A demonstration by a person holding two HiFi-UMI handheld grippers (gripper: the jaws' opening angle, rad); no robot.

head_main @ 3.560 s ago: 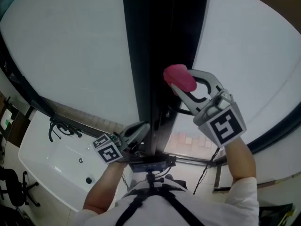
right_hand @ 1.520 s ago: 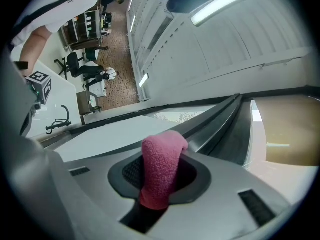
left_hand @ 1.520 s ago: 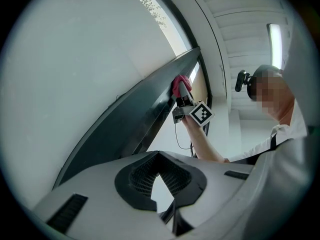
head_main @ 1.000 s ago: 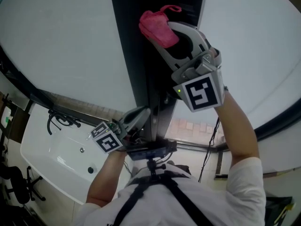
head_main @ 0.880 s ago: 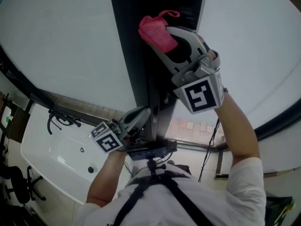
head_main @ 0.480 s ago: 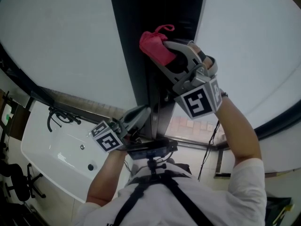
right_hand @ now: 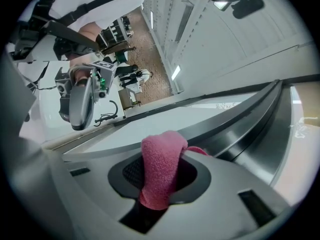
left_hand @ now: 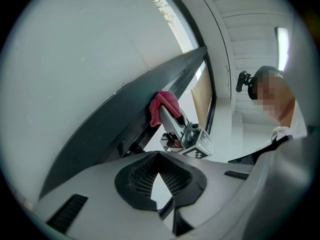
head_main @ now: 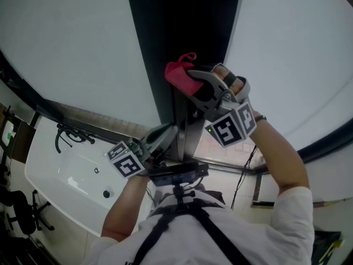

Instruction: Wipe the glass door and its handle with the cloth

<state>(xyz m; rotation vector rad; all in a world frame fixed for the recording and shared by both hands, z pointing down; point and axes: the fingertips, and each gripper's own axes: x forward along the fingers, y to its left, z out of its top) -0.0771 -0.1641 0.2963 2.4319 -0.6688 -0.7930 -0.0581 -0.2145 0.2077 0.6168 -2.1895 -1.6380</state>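
Head camera looks down over both arms, close on the dark door frame [head_main: 187, 26]. The camera on the left gripper [head_main: 169, 130] looks along that frame to the far right gripper [left_hand: 160, 112] and pink cloth [left_hand: 165, 100]; the right gripper's camera, cloth filling its near foreground, faces back at the left gripper. All three views share frame and cloth.

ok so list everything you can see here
cloth: one, pink, in the right claw, against the door frame
door frame: one, black, down the middle
glass panes: two, pale, either side of the frame
sink: one, white, lower left
tap: one, black, at the sink's edge
chair: one, black, far lower left
right claw: grey, shut on the cloth
left claw: grey, shut, empty, low by the frame
arms: two, bare, white sleeves
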